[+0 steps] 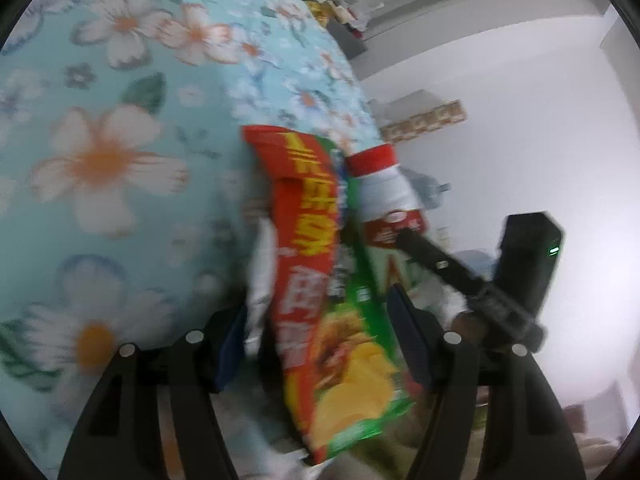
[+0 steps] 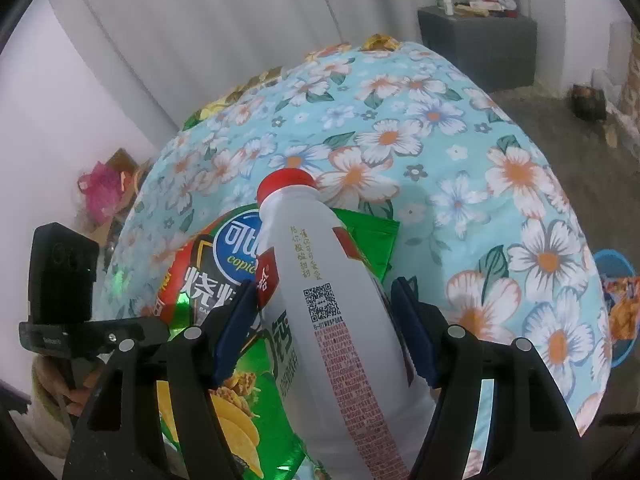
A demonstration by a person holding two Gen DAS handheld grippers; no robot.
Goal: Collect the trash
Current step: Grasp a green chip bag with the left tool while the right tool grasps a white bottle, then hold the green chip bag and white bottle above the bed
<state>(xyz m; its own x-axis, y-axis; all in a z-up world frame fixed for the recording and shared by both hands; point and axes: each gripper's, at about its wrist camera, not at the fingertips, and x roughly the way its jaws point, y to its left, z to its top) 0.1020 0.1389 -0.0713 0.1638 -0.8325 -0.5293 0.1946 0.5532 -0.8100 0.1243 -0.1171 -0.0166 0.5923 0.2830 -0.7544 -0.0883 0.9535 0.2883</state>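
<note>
The left gripper (image 1: pixel 320 320) pinches a chip bag (image 1: pixel 320 280) while the right gripper (image 2: pixel 324 320) clamps a white bottle (image 2: pixel 320 280), cap at 12 o'clock, above the floral table (image 2: pixel 440 140).

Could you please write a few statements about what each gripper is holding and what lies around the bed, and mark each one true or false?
1. The left gripper grips a green and red chip bag. True.
2. The right gripper is empty. False: its fingers are closed on a white bottle.
3. The bottle has a blue cap. False: its cap is red.
4. The floral bedspread is light blue with white and orange flowers. True.
5. A dark grey cabinet stands beyond the bed. True.
6. The chip bag lies flat on the bedspread, untouched. False: the left gripper holds it lifted, beside the bottle.
</note>
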